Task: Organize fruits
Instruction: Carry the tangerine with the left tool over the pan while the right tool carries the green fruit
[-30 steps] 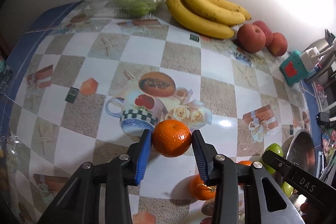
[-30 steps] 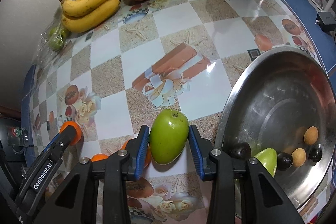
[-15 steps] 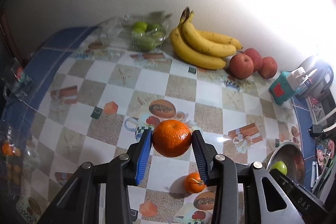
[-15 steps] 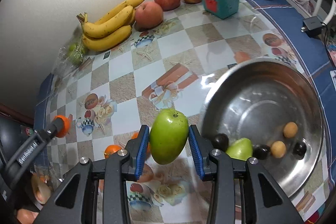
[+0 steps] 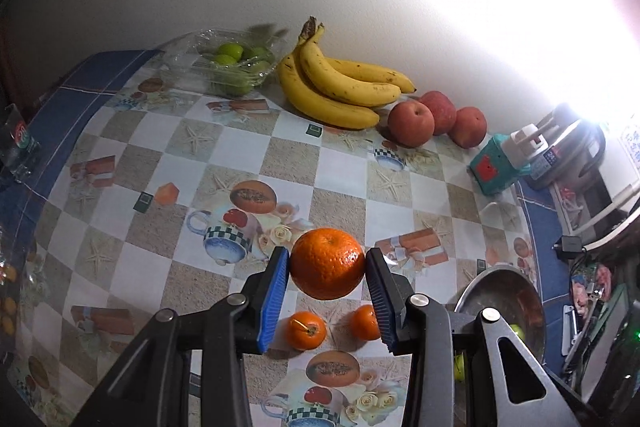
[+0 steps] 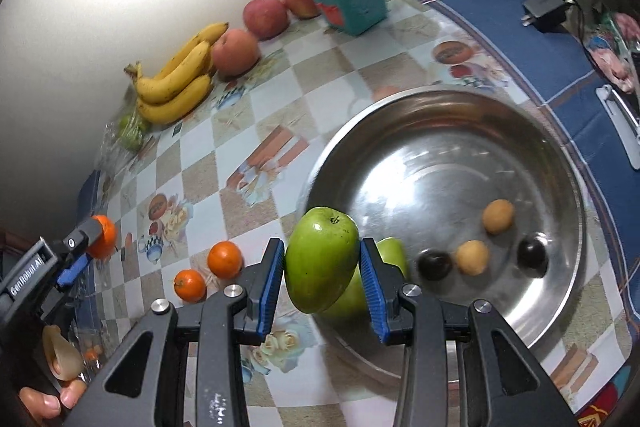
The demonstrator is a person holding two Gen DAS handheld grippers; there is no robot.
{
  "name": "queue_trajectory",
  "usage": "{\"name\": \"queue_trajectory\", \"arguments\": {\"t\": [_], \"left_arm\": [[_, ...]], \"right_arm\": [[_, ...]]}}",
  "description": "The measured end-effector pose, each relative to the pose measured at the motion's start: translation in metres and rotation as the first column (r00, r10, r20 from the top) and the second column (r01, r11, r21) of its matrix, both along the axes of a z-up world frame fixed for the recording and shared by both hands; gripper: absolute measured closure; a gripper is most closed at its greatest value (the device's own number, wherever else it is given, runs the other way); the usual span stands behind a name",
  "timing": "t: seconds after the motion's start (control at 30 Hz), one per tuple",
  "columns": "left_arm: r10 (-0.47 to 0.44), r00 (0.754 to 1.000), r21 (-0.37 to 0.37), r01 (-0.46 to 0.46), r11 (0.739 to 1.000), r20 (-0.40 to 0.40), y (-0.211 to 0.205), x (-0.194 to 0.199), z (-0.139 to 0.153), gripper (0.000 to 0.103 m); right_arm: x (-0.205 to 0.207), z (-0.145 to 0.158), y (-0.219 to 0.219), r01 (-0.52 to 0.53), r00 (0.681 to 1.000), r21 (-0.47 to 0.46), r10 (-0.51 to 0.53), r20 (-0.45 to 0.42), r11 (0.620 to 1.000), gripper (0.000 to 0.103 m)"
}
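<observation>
Left gripper (image 5: 327, 269) fingers clamped on orange (image 5: 327, 263) above bench (image 5: 132, 227), right gripper (image 6: 322, 267) fingers clamped on green fruit (image 6: 320, 259) over steel bowl (image 6: 568, 291) rim

Blue-padded claw (image 5: 327, 273) grips an orange tangerine (image 5: 327, 263) over checkered beige-and-white tablecloth (image 5: 288, 155).

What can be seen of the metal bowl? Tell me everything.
The metal bowl is a wide, shallow, shiny steel basin standing upright on the patterned tablecloth. Its scuffed inside reflects light. Inside lie two tan round fruits, two dark round fruits and a green fruit near the rim. The right gripper holds a green mango over its near rim.
</observation>
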State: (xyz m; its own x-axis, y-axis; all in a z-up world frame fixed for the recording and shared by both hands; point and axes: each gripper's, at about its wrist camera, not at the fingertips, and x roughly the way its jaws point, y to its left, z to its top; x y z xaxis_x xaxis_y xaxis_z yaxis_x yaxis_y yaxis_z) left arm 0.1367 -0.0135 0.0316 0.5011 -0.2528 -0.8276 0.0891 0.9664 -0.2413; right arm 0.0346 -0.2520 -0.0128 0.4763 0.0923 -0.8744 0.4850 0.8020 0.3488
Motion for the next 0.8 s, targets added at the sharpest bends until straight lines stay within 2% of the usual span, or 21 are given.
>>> {"name": "queue_trajectory", "arguments": {"t": [0.27, 0.5, 0.8], "left_arm": [[-0.027, 1.000, 0.018, 0.027, 0.999, -0.008, -0.020, -0.009, -0.004, 0.061], [-0.129, 0.991, 0.049, 0.130, 0.990, -0.037, -0.063, -0.023, -0.014, 0.061], [-0.260, 0.965, 0.089, 0.262, 0.961, -0.033, -0.113, -0.046, -0.018, 0.061]], "right_arm": [[-0.011, -0.001, -0.034, 0.069, 0.997, 0.042, -0.070, 0.015, 0.997, 0.063], [-0.027, -0.003, -0.077, 0.172, 0.985, 0.055, -0.174, 0.017, 0.983, 0.063], [-0.047, -0.005, -0.123, 0.275, 0.960, 0.092, -0.278, 0.019, 0.957, 0.063]]}}
